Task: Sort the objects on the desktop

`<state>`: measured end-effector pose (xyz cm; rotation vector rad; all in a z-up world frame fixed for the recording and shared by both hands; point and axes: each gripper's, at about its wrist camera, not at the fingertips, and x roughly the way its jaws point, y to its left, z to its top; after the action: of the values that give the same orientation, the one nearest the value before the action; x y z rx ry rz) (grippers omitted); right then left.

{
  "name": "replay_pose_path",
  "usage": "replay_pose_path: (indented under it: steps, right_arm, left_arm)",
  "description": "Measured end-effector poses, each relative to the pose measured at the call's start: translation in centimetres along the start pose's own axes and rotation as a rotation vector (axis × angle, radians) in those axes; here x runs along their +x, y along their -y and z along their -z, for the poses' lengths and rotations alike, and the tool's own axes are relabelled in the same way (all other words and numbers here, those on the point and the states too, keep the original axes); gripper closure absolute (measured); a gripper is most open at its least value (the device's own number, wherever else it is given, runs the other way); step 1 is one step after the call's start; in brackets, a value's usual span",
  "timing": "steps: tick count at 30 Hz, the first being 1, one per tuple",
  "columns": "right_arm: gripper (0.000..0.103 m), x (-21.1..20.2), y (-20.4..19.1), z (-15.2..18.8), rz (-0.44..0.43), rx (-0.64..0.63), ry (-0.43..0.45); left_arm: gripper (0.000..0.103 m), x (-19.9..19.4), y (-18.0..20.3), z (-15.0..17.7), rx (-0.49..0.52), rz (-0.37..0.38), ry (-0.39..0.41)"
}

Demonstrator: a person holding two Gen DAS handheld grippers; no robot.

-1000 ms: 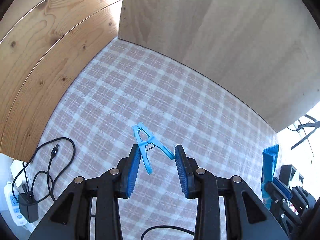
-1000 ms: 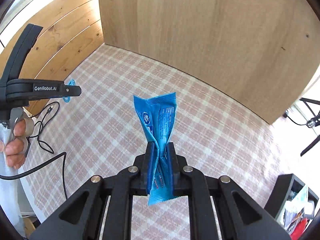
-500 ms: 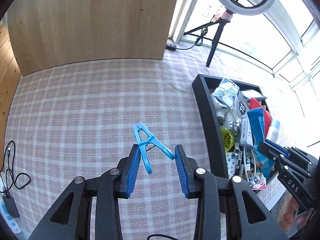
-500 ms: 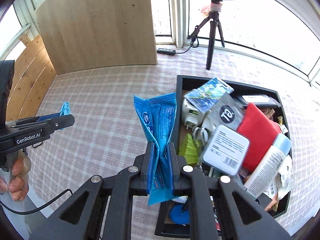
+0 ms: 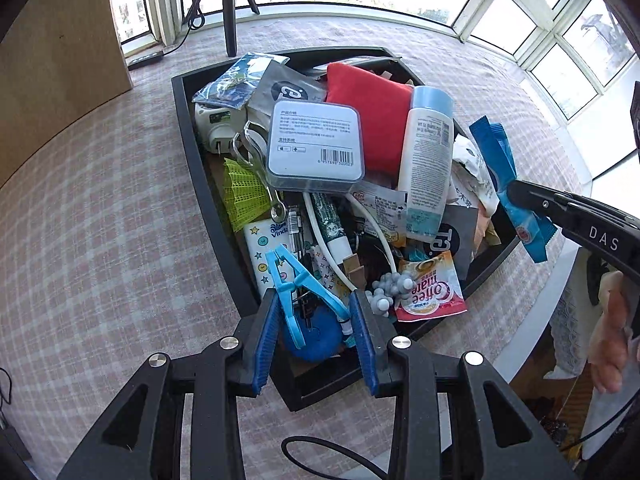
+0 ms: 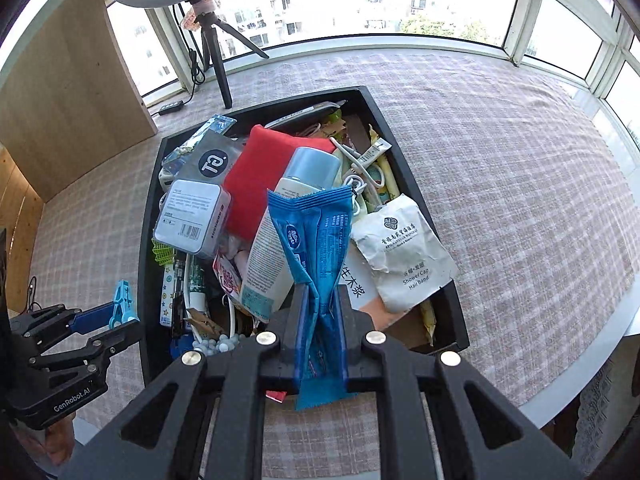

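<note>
Left gripper (image 5: 316, 312): black frame with ribbed blue pads, jaws about half open and pressed on the two handle ends of a light blue plastic clothes peg (image 5: 298, 286). The peg's nose points up and away, above the near corner of the tray.

Right gripper (image 6: 322, 306): jaws nearly closed, pinching a glossy blue foil snack wrapper (image 6: 316, 248) at its crumpled waist. The crimped top edge fans out above the pads and the tail hangs below them.

Tray (image 5: 208, 204): black, straight-walled, rectangular, set on a pink-and-white checked cloth (image 5: 100, 220) and heaped full (nothing lies flat in it).

On the heap: a clear hard plastic case (image 5: 316, 146) with rounded corners and a barcode label; a soft red pouch (image 5: 372, 116); a white lotion bottle (image 5: 426, 168) with a pale blue cap, lying on its side.

Towards the edges: neon-yellow mesh (image 5: 242, 192); a "Coffee mate" sachet (image 5: 430, 288); a creased white paper shower-cap packet (image 6: 404, 248).

Beyond the tray: a black tripod (image 6: 218, 60) carrying a ring light, and a pale wood panel (image 6: 56, 92) standing upright.
</note>
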<state>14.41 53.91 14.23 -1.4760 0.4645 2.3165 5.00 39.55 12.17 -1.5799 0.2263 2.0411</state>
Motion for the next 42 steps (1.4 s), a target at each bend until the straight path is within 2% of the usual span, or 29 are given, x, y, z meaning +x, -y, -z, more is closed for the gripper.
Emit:
replay_pose_path:
  steps: [4, 5, 6, 7, 8, 9, 17, 24, 35, 42]
  right_arm:
    - [0.09, 0.7, 1.1, -0.1, 0.0, 0.005, 0.005]
    - [0.083, 0.7, 1.1, -0.2, 0.002, -0.003, 0.018]
    - [0.072, 0.7, 1.2, -0.4, 0.005, -0.015, 0.019]
    - [0.065, 0.8, 1.2, -0.6, 0.01, -0.022, 0.011]
    - [0.052, 0.7, 1.2, -0.7, 0.014, -0.027, 0.013]
    - [0.047, 0.4, 1.2, -0.8, 0.02, -0.032, 0.025]
    - [0.047, -0.8, 1.0, -0.9, 0.015, -0.046, 0.048]
    - [0.047, -1.5, -1.3, -0.3, 0.007, -0.075, 0.058]
    - [0.046, -2.3, -9.5, 2.1, -0.01, -0.127, 0.053]
    - [0.044, -2.6, -17.4, 4.7, -0.029, -0.158, 0.076]
  left_arm:
    - [0.069, 0.9, 0.7, -0.5, -0.006, -0.01, 0.003]
    - [0.069, 1.1, 0.8, -0.7, -0.007, -0.008, -0.002]
    - [0.067, 1.4, 0.6, -0.8, -0.007, -0.013, -0.017]
    - [0.062, 1.6, 0.4, -0.9, -0.014, -0.025, -0.027]
    - [0.061, 1.5, 0.2, -0.9, -0.024, -0.036, -0.024]
    - [0.06, 1.3, 0.1, -0.9, -0.032, -0.045, -0.014]
    - [0.06, -0.1, -1.1, -0.1, -0.062, -0.073, 0.01]
    - [0.06, -1.5, -3.0, 0.7, -0.1, -0.096, 0.032]
    - [0.06, -6.1, -8.8, 4.1, -0.145, -0.145, 0.1]
    - [0.047, -10.2, -15.0, 7.9, -0.208, -0.231, 0.169]
